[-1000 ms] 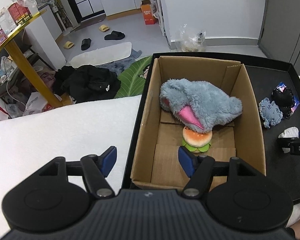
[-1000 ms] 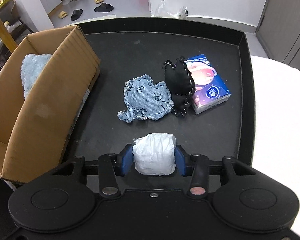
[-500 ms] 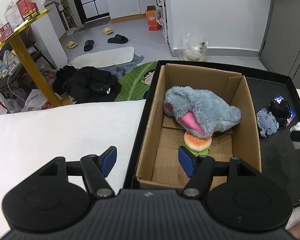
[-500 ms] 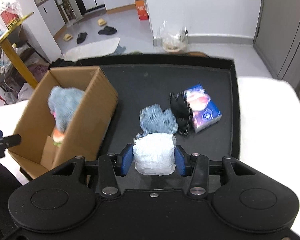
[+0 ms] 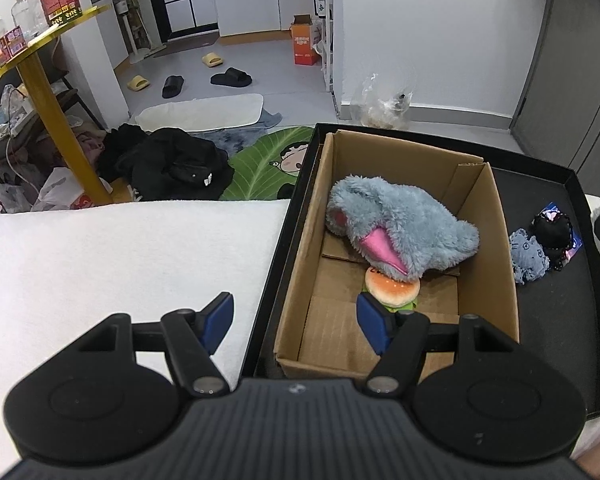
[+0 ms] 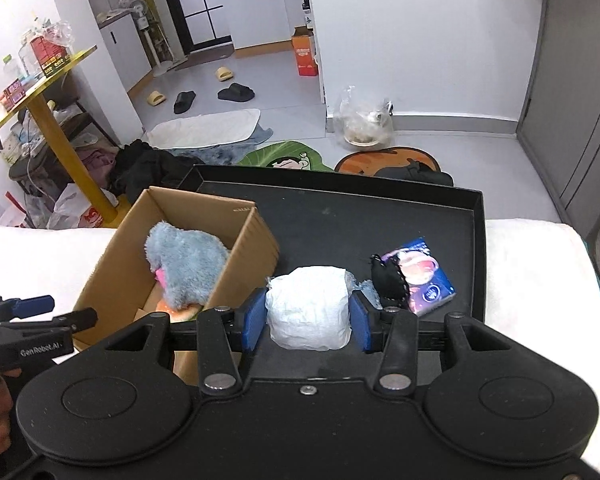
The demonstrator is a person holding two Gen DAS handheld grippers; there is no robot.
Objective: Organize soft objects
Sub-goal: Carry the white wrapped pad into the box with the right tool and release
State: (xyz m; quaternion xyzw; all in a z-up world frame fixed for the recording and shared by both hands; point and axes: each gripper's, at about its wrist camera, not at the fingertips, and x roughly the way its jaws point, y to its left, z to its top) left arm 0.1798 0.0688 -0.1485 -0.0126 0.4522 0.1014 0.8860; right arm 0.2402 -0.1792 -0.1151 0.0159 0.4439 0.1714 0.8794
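Note:
My right gripper [image 6: 307, 316] is shut on a white soft bundle [image 6: 308, 312] and holds it high above the black tray [image 6: 380, 216]. The cardboard box [image 6: 252, 256] stands to its left in the tray. Inside it lie a grey-blue plush [image 5: 396, 220] and a burger toy [image 5: 392, 290]. A denim plush [image 5: 528, 256] and a black plush [image 5: 552, 232] lie on the tray right of the box. My left gripper [image 5: 296, 322] is open and empty, above the box's near left corner [image 5: 284, 356].
A blue tissue pack [image 6: 424, 280] lies beside the black plush [image 6: 388, 280]. The tray sits on a white cloth surface [image 5: 100, 264]. Beyond are floor clutter, dark clothes [image 5: 168, 164] and a yellow-legged table [image 5: 48, 92].
My right gripper has risen and pulled back with the white bundle, so the box and tray look smaller. My left gripper has also lifted and drawn back a little.

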